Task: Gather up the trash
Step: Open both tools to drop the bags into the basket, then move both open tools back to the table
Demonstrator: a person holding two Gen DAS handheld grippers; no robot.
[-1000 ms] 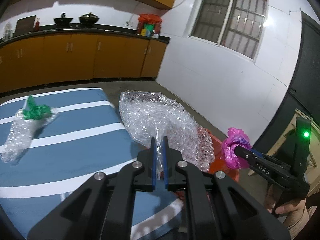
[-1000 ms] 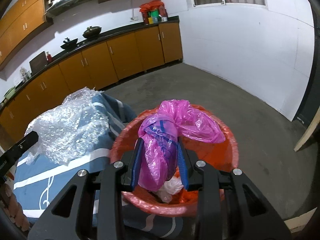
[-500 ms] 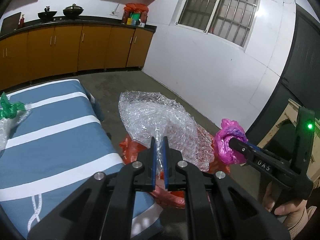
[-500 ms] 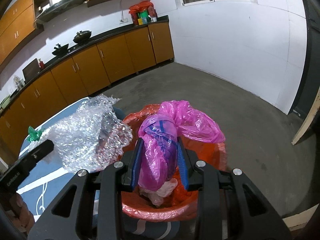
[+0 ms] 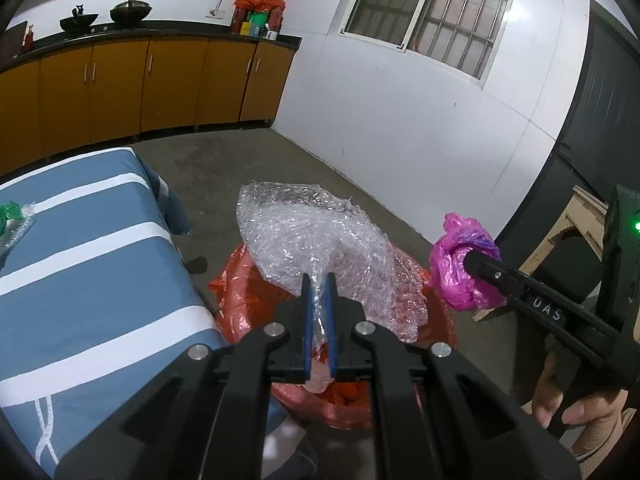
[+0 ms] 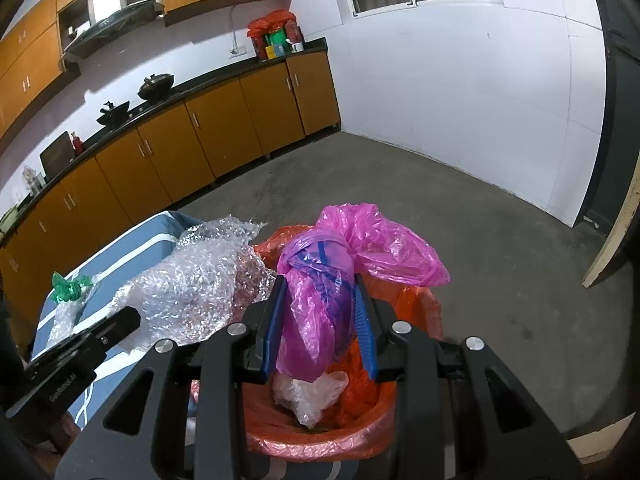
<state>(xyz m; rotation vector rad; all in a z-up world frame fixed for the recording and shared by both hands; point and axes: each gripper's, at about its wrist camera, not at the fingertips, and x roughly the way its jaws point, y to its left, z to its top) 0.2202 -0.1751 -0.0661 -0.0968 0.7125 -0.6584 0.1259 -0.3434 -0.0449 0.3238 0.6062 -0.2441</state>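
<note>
The left gripper pinches a thin tail of the crumpled clear bubble-wrap sheet above the red-lined round bin; the wide sheet may catch the rim and spill outside. The right gripper, closed around the pink plastic bag, hangs over the bin. Beyond the bin, on the blue striped worktop, a green scrap waits.

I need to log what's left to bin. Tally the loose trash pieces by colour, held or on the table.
Clear bubble wrap: 2, one in the left gripper, one on the table
Pink bag in the right gripper: 1
Green bag: 1
Total: 4
</note>
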